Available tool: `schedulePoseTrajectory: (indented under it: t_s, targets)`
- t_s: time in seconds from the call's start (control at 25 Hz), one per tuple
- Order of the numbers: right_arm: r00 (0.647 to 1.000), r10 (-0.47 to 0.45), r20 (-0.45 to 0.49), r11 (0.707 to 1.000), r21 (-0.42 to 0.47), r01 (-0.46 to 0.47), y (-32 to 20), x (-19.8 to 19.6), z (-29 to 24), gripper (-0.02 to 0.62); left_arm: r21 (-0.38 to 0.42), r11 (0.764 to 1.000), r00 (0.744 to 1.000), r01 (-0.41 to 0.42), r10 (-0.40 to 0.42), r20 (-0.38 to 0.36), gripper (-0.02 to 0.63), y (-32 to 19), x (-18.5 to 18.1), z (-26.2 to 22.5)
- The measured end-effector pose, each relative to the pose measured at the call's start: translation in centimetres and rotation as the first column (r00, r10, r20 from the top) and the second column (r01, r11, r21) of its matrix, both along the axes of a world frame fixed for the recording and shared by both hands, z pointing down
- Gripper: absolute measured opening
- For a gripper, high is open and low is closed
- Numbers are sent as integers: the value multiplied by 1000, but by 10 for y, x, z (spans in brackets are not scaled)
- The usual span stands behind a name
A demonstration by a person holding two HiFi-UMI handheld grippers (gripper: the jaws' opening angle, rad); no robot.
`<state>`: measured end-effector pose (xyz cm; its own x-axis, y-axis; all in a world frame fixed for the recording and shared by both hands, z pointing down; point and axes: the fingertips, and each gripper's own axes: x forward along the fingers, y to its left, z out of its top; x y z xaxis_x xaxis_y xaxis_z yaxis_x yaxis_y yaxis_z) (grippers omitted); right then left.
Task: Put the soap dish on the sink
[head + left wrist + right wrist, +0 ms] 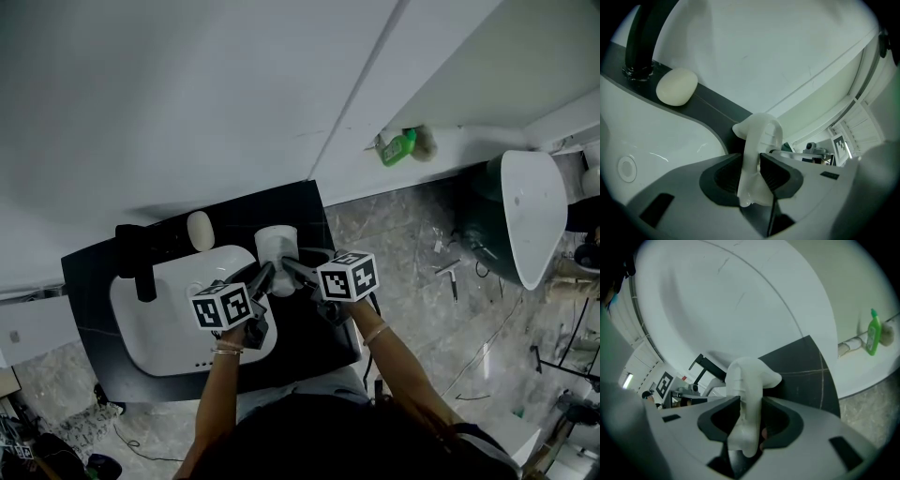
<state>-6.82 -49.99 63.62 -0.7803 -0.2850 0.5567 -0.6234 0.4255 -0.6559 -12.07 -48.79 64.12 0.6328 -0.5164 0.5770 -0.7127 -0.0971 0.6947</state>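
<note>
Pinching the soap dish (276, 246) tight from 2 sides in the jaws of left gripper (265, 277) and right gripper (288, 269), over the countertop (302, 214) beside the sink (167, 323).

Soft, even indoor light, cool and slightly dim.
Both gripper views fisheye-warped, black corners, nearest parts blurry; faint glare streaks on white sink (651, 140); head view sharp.
</note>
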Motion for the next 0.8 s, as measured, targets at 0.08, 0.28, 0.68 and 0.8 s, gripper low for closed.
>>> schedulePoseTrajectory:
  t_s: [0.08, 0.28, 0.68, 0.8]
  targets:
    - [1000, 0, -7, 1000, 1, 0, 0, 2, 0, 133, 8, 1000, 1000, -4, 3, 3, 118, 0, 0, 0]
    - [999, 33, -2, 999, 22, -33, -1, 12, -6, 147, 44, 999, 999, 0, -2, 35, 118, 2, -7, -5]
    - [989, 144, -41, 972, 194, -134, 11, 56, -63, 155, 222, 970, 994, 101, -107, 15, 118, 29, -21, -85]
    - [989, 145, -34, 959, 250, -132, 34, 64, -92, 152, 281, 953, 993, 114, -117, -6, 113, 48, -16, -119]
